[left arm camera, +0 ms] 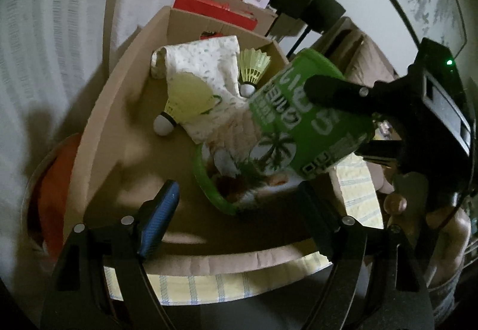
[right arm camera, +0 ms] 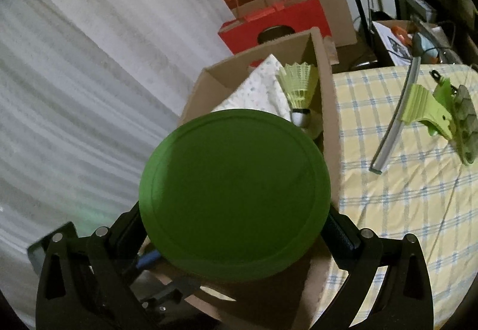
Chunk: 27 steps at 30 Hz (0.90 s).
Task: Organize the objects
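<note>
The right gripper (right arm camera: 236, 228) clenches a round green printed can (left arm camera: 301, 120) by its sides, tilted above the open brown cardboard box (left arm camera: 98, 132). Inside lie 2 yellow shuttlecocks (left arm camera: 185, 102) (left arm camera: 254, 67) and a white speckled folded cloth (left arm camera: 206, 67). The left gripper (left arm camera: 236, 216) hovers at the box's near edge, jaws spread, holding nothing.

Dim room, soft light through the pale curtain (right arm camera: 89, 76) at my left.
Fisheye bends my edges into black corners; the green container (right arm camera: 236, 195) looms underexposed, shadows pool inside the cardboard box (left arm camera: 98, 120), slight blur throughout.
</note>
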Each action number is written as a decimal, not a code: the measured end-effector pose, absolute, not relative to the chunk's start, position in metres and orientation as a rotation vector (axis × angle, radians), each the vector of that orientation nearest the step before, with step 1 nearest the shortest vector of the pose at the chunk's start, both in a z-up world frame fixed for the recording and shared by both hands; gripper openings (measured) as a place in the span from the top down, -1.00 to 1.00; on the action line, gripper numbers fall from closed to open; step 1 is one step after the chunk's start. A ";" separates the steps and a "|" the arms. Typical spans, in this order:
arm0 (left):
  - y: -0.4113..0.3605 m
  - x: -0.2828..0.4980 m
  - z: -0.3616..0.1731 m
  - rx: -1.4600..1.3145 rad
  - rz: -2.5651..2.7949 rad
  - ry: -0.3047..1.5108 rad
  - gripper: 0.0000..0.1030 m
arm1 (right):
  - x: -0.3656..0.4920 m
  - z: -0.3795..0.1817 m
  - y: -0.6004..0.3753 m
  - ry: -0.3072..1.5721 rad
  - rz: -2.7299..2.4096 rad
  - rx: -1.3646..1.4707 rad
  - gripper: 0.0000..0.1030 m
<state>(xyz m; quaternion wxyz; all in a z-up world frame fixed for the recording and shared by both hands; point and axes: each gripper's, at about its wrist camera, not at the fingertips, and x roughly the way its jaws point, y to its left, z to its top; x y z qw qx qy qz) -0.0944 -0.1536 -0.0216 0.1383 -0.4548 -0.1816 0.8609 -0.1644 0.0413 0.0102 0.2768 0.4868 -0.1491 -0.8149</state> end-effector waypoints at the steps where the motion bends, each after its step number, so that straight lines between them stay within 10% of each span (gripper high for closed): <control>1: -0.151 -0.096 -0.022 -1.327 2.494 -0.519 -0.53 | -0.164 0.009 0.040 -0.380 -2.201 1.322 -1.00; 20: -0.132 -0.111 -0.021 -1.368 2.529 -0.413 -0.57 | -0.150 0.065 0.065 -0.124 -2.343 1.117 -0.98; 27: -0.135 -0.104 -0.013 -1.323 2.530 -0.400 -0.57 | -0.149 0.070 0.026 0.062 -2.286 1.074 -0.57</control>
